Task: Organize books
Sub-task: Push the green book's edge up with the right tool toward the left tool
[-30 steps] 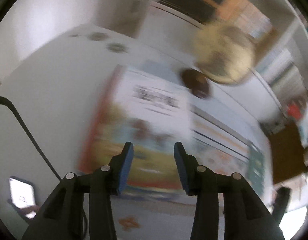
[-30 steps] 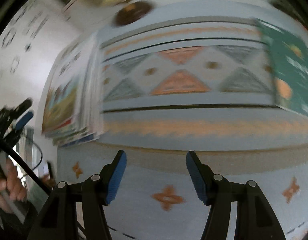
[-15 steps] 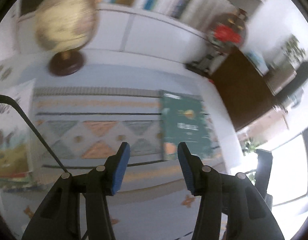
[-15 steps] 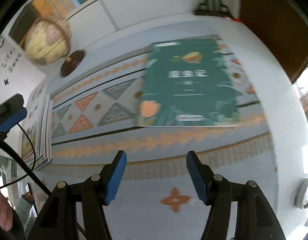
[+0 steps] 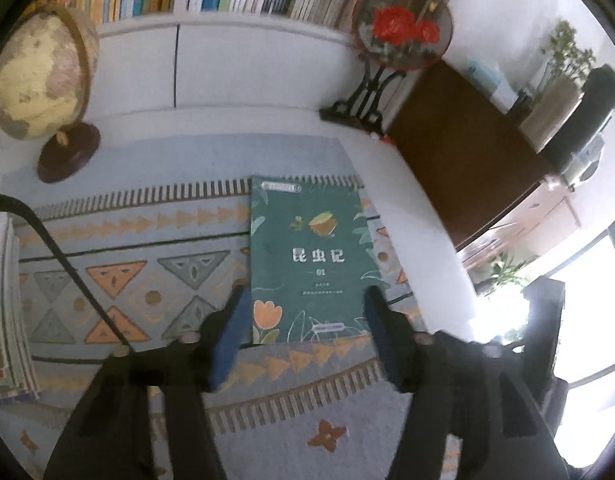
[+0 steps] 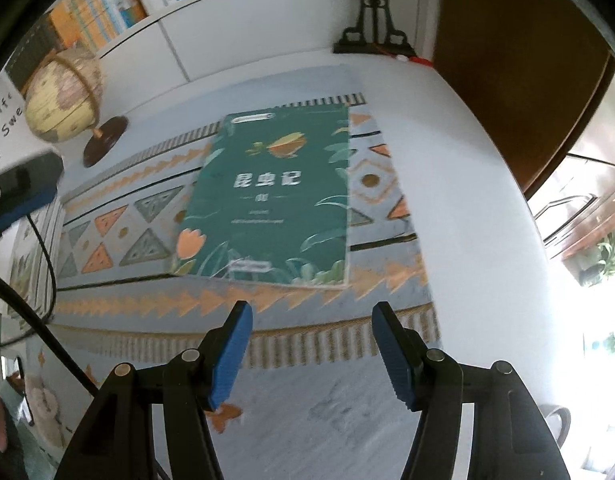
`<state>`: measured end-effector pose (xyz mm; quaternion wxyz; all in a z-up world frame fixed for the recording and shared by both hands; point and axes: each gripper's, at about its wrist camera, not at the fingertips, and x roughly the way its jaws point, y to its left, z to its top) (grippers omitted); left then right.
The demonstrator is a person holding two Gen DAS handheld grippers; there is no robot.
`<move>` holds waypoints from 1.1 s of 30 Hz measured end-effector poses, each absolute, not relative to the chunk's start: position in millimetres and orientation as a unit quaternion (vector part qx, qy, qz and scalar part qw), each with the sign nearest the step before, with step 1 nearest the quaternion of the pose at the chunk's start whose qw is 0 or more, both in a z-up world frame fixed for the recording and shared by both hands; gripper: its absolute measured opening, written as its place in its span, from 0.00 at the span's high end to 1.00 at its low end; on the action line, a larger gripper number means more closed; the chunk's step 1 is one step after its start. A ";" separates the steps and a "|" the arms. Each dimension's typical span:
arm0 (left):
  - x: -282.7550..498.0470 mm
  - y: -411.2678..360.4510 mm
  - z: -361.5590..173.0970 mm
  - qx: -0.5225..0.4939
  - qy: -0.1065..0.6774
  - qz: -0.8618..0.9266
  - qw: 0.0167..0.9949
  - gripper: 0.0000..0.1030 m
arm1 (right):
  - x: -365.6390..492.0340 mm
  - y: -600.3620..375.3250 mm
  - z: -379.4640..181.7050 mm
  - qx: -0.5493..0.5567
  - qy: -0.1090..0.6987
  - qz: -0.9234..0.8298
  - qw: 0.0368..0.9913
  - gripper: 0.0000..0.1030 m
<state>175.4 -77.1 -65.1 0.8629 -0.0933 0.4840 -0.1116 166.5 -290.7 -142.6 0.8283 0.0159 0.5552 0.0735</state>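
A pile of books (image 5: 5, 312) is already stacked at the left edge of the patterned mat (image 5: 147, 280), while one green book (image 5: 311, 256) is left lying flat and alone on the mat's right part, well apart from the pile — so the sorting is judged partly done, with at least this book yet to be gathered. The left gripper (image 5: 307, 328) is held over the book's near edge; its jaws are opening, and the near corners of the book are seen between the two blue pads, which are not pressed on it. The right gripper (image 6: 311, 344) is held short of the book — its jaws are parted and empty, with only mat between them.
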 end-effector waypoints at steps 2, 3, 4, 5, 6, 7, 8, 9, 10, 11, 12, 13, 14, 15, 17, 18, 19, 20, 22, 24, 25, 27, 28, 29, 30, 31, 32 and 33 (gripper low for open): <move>182.4 -78.8 -79.8 -0.093 0.497 -0.106 0.856 0.37 | 173.8 -296.2 -144.0 0.016 0.552 0.071 0.831 0.42; 187.4 -80.1 -88.3 -0.090 0.510 -0.106 0.849 0.37 | 178.0 -297.7 -143.1 0.008 0.549 0.069 0.833 0.42; 191.3 -81.4 -95.3 -0.090 0.518 -0.109 0.844 0.37 | 182.9 -297.8 -141.4 -0.005 0.546 0.068 0.835 0.42; 195.1 -82.3 -103.2 -0.091 0.526 -0.110 0.838 0.37 | 186.6 -297.5 -140.2 -0.012 0.543 0.069 0.837 0.42; 199.3 -82.7 -111.1 -0.093 0.535 -0.105 0.833 0.37 | 193.3 -296.4 -138.2 -0.022 0.538 0.074 0.839 0.42; 202.5 -82.8 -117.6 -0.095 0.541 -0.104 0.829 0.37 | 198.3 -295.5 -138.2 -0.026 0.537 0.075 0.840 0.42; 206.7 -82.8 -125.3 -0.099 0.546 -0.107 0.825 0.37 | 206.6 -293.8 -138.5 -0.030 0.536 0.077 0.840 0.42; 211.1 -81.9 -132.9 -0.102 0.552 -0.107 0.821 0.37 | 213.0 -292.5 -139.6 -0.030 0.538 0.079 0.839 0.42; 215.3 -80.7 -140.0 -0.100 0.558 -0.107 0.817 0.37 | 220.7 -291.0 -141.9 -0.029 0.541 0.082 0.837 0.42; 217.9 -79.1 -144.5 -0.097 0.562 -0.109 0.814 0.37 | 229.0 -289.2 -145.9 -0.027 0.547 0.083 0.833 0.42; 221.5 -76.9 -149.4 -0.095 0.565 -0.111 0.812 0.37 | 238.2 -287.5 -151.3 -0.023 0.556 0.086 0.827 0.42; 224.7 -74.5 -153.6 -0.097 0.567 -0.114 0.810 0.37 | 247.1 -286.2 -157.8 -0.017 0.565 0.091 0.820 0.42; 227.3 -73.2 -157.0 -0.101 0.569 -0.120 0.808 0.37 | 252.9 -285.4 -162.5 -0.011 0.571 0.094 0.816 0.42; 230.1 -71.8 -160.4 -0.107 0.571 -0.126 0.804 0.37 | 259.3 -285.3 -166.7 -0.006 0.574 0.094 0.813 0.42; 235.1 -69.2 -169.2 -0.127 0.579 -0.136 0.793 0.37 | 269.2 -285.3 -171.3 0.000 0.574 0.095 0.813 0.42; 236.5 -67.7 -172.9 -0.136 0.582 -0.134 0.790 0.37 | 275.0 -285.8 -173.5 0.002 0.572 0.094 0.815 0.42; 237.2 -66.4 -175.4 -0.141 0.585 -0.129 0.788 0.37 | 278.4 -286.3 -174.7 0.003 0.571 0.091 0.816 0.42; 237.4 -65.2 -178.4 -0.148 0.586 -0.127 0.786 0.37 | 282.1 -287.6 -176.1 0.004 0.569 0.088 0.818 0.42; 236.7 -64.8 -179.2 -0.154 0.579 -0.131 0.790 0.37 | 287.2 -292.9 -179.9 0.018 0.563 0.088 0.821 0.42; 236.9 -66.4 -179.9 -0.158 0.577 -0.141 0.789 0.38 | 289.7 -297.0 -184.0 0.031 0.563 0.089 0.821 0.42; 236.7 -67.0 -179.5 -0.156 0.574 -0.141 0.792 0.38 | 290.4 -298.2 -186.7 0.034 0.565 0.088 0.819 0.42; 237.1 -67.8 -180.0 -0.150 0.571 -0.142 0.795 0.38 | 290.1 -300.0 -193.9 0.046 0.576 0.096 0.810 0.42; 236.6 -67.8 -180.0 -0.148 0.569 -0.143 0.796 0.38 | 290.2 -300.3 -197.3 0.056 0.582 0.103 0.805 0.41; 236.4 -67.1 -180.2 -0.148 0.567 -0.145 0.797 0.38 | 288.9 -301.8 -198.8 0.067 0.582 0.107 0.803 0.41; 236.1 -66.2 -180.4 -0.149 0.565 -0.147 0.798 0.38 | 286.3 -302.5 -197.7 0.073 0.576 0.111 0.807 0.41; 236.0 -65.9 -180.4 -0.149 0.564 -0.150 0.799 0.38 | 285.2 -302.1 -198.4 0.076 0.577 0.115 0.805 0.41; 235.9 -65.9 -180.2 -0.149 0.564 -0.154 0.798 0.38 | 283.8 -301.1 -197.9 0.073 0.574 0.116 0.807 0.42; 235.3 -66.1 -180.0 -0.147 0.566 -0.158 0.796 0.39 | 282.6 -299.3 -198.2 0.071 0.575 0.121 0.806 0.42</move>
